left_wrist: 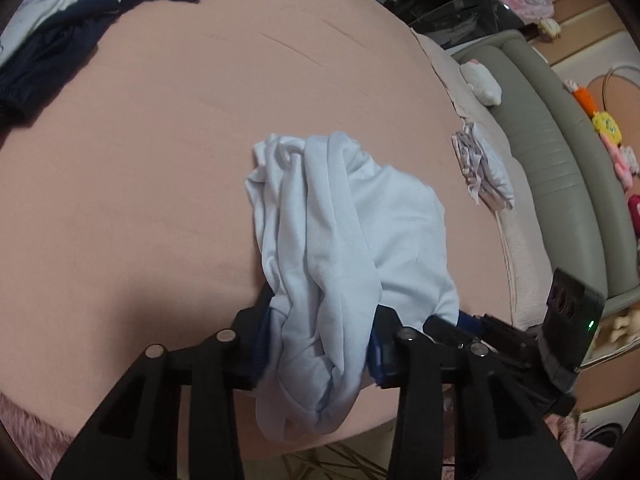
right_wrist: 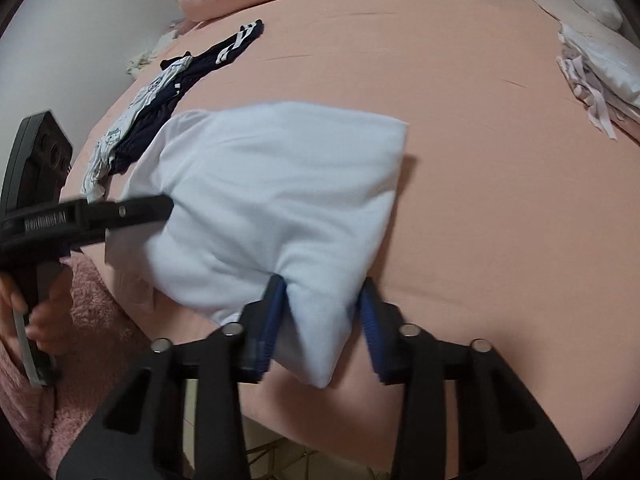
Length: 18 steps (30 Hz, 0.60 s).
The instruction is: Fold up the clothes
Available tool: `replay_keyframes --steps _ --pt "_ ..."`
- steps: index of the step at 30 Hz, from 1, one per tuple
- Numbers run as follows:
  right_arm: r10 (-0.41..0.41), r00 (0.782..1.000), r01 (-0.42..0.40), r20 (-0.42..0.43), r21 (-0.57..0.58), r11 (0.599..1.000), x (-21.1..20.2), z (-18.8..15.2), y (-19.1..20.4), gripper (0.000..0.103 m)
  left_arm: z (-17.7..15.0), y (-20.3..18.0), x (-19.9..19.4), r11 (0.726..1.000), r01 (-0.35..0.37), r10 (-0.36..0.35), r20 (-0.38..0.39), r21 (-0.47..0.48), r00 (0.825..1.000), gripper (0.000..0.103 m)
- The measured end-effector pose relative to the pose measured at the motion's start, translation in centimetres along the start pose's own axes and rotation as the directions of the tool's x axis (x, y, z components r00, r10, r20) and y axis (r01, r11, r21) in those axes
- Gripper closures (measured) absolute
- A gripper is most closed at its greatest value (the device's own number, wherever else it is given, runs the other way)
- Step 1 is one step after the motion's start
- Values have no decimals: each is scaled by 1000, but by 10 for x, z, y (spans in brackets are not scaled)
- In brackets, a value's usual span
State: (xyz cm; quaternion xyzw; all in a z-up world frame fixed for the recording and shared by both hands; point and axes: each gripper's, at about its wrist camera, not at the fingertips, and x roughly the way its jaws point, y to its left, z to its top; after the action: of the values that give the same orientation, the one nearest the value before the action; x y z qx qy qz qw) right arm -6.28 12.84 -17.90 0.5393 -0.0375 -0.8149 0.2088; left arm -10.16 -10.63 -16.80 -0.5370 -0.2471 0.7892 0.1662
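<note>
At the near edge of the bed, the right tool pinched one gathered corner of the pale blue garment between its blue pads. The left tool likewise clamped a bunched fold of the same cloth, seen from the side in the right wrist view with a hand on its handle. Holding two points along one edge probably let the person spread the cloth flat over the pink sheet, ready for a fold. The garment lay partly on the bed just beyond both tools, near the front edge. Farther off, toward the far left corner, a dark navy and white heap waited unfolded. Along the right edge sat a small stack of pale clothes, seemingly already folded.
</note>
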Motion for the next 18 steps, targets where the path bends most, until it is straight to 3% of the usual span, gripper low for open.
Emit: replay_keyframes --steps 2,3,5,6,8,9,10,12,15,18 --pt "68 998 -68 2 42 997 -3 1 -4 75 2 10 0 998 24 -23 13 -64 1000 64" --pt "106 994 -106 2 81 991 -3 0 -5 69 3 18 0 994 40 -38 20 -104 999 57" --pt "157 988 -156 7 178 972 -5 -6 -19 44 5 39 -1 977 51 -43 41 -208 998 40" --pt "189 982 -187 15 218 958 -5 -9 -26 33 6 44 1 971 66 -58 41 -229 997 40" --pt "214 977 -214 23 205 955 0 -8 -26 30 6 41 5 973 94 -92 22 -209 996 44" --pt "213 977 -214 23 184 959 3 -6 -22 38 5 31 10 982 90 -91 1 -165 996 51" --pt "220 975 -221 20 164 961 3 -6 -20 66 3 21 12 988 78 -79 -5 -131 997 53" --pt "226 974 -227 22 153 962 -1 -4 -14 77 0 4 13 996 45 -44 5 -83 999 59" --pt "217 975 -223 53 155 963 -16 -3 -11 81 -9 -5 9 993 77 -77 0 -86 997 65" --pt "179 982 -185 52 148 972 -41 -14 -21 81 -33 -23 14 995 92 -94 -51 -35 994 65"
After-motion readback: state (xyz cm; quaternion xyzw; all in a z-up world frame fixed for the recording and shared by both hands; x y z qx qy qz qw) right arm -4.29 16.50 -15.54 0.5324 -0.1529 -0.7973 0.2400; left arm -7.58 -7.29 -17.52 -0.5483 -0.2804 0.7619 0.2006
